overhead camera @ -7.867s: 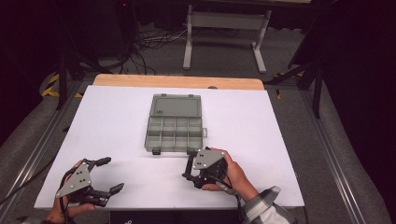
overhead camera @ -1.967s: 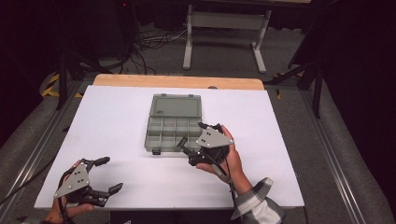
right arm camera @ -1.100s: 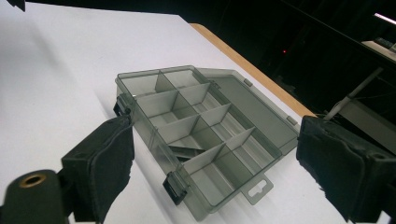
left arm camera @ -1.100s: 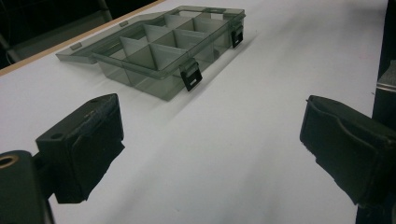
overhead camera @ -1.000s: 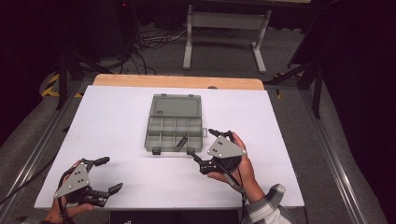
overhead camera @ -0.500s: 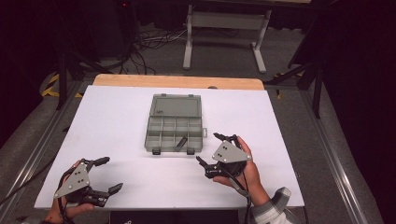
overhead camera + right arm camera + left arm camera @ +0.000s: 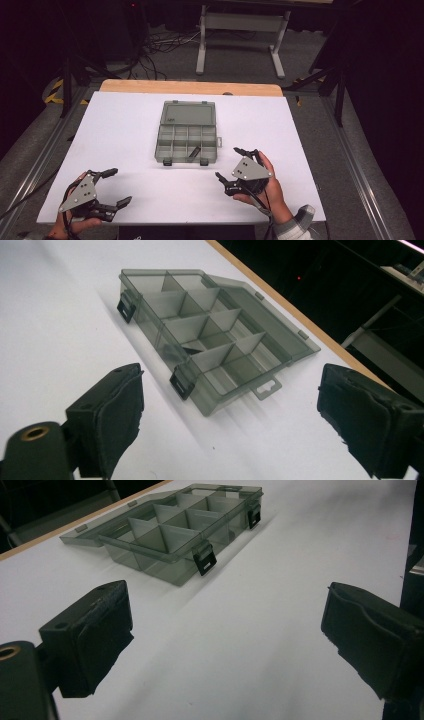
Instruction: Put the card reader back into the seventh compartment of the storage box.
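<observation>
The box [image 7: 187, 132] is laid open mid-desk [image 7: 125, 120], lid folded far, while the left hand-held gripper [image 7: 113, 187] and right hand-held gripper [image 7: 231, 164] are held near, jaws apart and empty, presumably for access.

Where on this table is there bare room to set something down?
Most of the white table is bare: the wide strips left and right of the open compartment box, and the patch in front of it between the left gripper and right gripper. Only the box's footprint, lid included, and the near corners by the hands are taken.
</observation>
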`<state>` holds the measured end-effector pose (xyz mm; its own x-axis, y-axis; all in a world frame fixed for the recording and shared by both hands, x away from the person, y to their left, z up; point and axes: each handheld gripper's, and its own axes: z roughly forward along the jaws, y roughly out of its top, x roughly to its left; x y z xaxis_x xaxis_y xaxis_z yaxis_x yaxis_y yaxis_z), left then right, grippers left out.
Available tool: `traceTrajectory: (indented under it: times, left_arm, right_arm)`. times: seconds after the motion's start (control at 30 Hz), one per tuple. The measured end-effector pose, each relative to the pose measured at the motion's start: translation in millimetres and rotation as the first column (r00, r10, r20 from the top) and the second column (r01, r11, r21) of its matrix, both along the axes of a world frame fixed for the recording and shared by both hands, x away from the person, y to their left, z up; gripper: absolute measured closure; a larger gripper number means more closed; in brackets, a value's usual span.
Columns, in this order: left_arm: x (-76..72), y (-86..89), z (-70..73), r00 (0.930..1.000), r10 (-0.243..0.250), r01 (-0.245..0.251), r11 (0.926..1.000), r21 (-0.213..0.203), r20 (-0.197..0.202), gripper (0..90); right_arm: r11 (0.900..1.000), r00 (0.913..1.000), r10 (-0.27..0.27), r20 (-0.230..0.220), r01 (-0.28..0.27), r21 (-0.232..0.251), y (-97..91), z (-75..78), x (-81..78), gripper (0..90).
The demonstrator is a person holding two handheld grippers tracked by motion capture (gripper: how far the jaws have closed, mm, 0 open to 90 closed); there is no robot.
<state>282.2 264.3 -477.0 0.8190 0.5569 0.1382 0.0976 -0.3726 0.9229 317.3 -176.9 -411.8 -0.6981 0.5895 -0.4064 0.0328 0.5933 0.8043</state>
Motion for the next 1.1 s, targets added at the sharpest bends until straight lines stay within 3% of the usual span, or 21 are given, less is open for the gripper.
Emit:
traceTrajectory:
  times: [0.4,1.1]
  left_arm:
    - [0.0,-0.3,-0.3,1.0,0.001,-0.001,1.0,0.005,0.0,7.1]
    - [1.1,-1.7,-1.5,1.0,0.005,-0.005,1.0,0.006,-0.006,7.1]
  right_arm:
    - [0.9992,0.9991,-0.03,-0.03,0.029,-0.03,-12.1,-16.9,-3.1,12.6]
    - [0.9951,0.9919,-0.098,-0.081,0.099,0.003,-48.6,-44.6,-13.2,11.0]
